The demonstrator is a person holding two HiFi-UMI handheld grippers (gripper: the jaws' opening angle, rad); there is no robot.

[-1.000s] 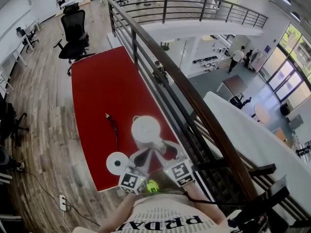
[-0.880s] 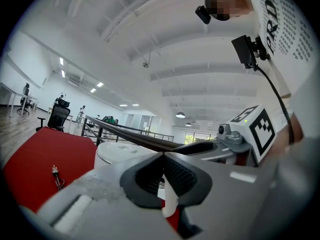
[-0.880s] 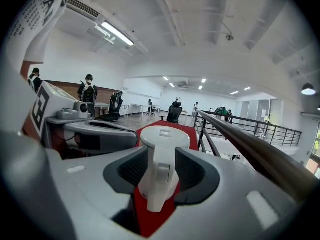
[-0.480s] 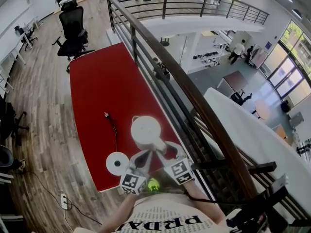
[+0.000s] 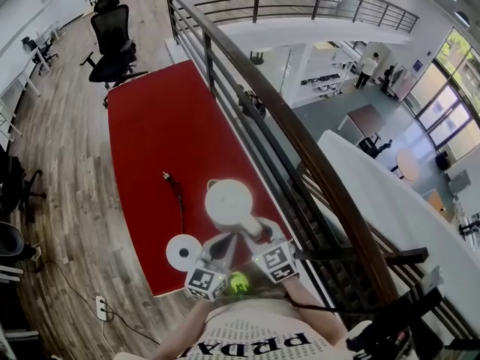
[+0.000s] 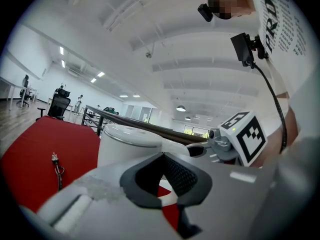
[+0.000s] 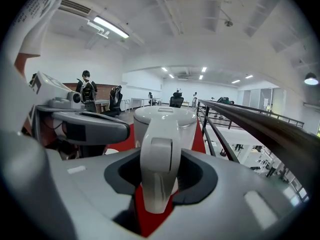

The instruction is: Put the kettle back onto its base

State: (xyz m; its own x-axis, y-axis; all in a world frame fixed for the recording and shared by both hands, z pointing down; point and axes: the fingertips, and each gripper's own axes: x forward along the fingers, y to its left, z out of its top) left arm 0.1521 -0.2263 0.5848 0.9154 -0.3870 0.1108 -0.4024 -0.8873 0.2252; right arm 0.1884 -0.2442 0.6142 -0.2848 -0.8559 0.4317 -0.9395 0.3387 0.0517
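The white kettle [image 5: 229, 199] is over the near part of the red table [image 5: 150, 141], close to its right edge. My right gripper [image 5: 253, 232] has the kettle's handle [image 7: 159, 169] between its jaws, which are closing on it. The handle fills the gap between the pads. The round white base [image 5: 182, 251] lies on the table to the left of the kettle, near the front edge. My left gripper [image 5: 223, 243] points at the kettle's near side, just right of the base. Its jaws stand apart with only table showing between them [image 6: 162, 181]. The kettle body [image 6: 127, 141] rises just beyond them.
A black power cord [image 5: 178, 193] with its plug [image 6: 55, 159] runs along the table left of the kettle. A dark railing [image 5: 300, 148] borders the table's right edge, with a drop to a lower floor beyond. A black office chair [image 5: 112, 43] stands at the far end.
The kettle and both grippers have sunk a little toward the table. The right gripper still has the handle.
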